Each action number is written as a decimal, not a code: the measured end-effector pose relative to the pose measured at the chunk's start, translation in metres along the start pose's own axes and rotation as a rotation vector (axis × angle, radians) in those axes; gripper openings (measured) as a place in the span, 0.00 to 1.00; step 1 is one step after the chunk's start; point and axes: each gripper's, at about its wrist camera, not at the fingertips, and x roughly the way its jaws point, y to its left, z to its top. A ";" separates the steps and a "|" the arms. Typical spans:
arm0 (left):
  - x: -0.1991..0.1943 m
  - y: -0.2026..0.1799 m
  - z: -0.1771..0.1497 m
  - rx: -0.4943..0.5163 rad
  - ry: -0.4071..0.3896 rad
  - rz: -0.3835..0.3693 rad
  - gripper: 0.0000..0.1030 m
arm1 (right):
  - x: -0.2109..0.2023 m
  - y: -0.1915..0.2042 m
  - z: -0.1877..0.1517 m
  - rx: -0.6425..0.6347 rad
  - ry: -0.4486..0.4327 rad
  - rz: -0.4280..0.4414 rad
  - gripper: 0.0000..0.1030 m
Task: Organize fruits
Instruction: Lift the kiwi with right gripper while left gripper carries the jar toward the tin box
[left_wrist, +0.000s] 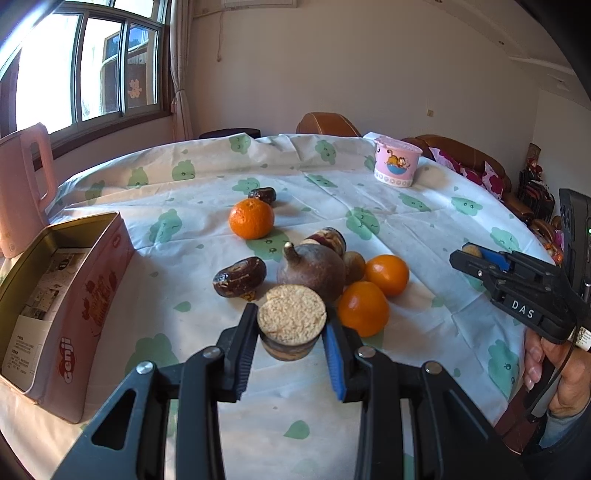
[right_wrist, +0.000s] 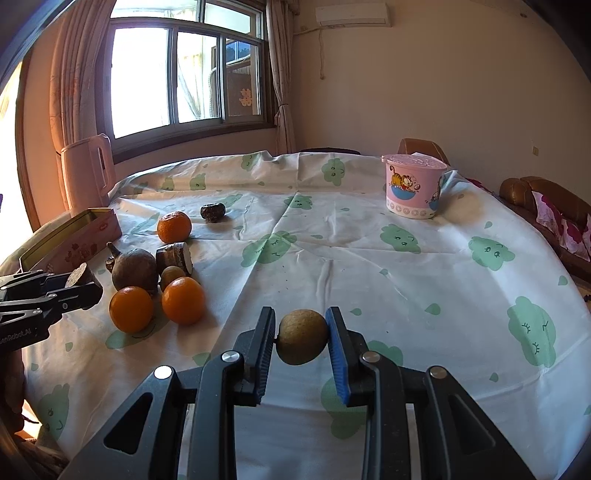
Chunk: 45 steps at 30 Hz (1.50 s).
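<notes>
Evidently sorting, the left gripper (left_wrist: 291, 334) clamped a cut brown chunk (left_wrist: 291, 321), lifted near the open tin (left_wrist: 55, 295) at nine o'clock, while the right gripper (right_wrist: 302, 336) pinched a small round fruit (right_wrist: 303, 336) clear of the oranges (right_wrist: 183, 300) at ten o'clock.

Bright daylight from the window (right_wrist: 184, 74); glare there, fisheye-bent dark corners

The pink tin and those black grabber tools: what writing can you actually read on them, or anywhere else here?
"Genji": red lettering on the pink tin.
"DAS": white letters on the right gripper.
"enRobot.AI": on the left gripper, first letters cut off by the frame edge.
Too small to read: the printed leaflet inside the tin, and the tin's other red script.
</notes>
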 end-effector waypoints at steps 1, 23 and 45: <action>-0.001 0.000 0.000 -0.001 -0.004 0.001 0.35 | -0.001 0.000 0.000 -0.001 -0.005 0.001 0.29; -0.014 -0.001 -0.004 0.003 -0.099 0.040 0.35 | -0.013 0.003 -0.003 -0.020 -0.094 0.027 0.29; -0.026 -0.006 -0.008 0.027 -0.179 0.068 0.35 | -0.021 0.005 -0.007 -0.034 -0.158 0.035 0.29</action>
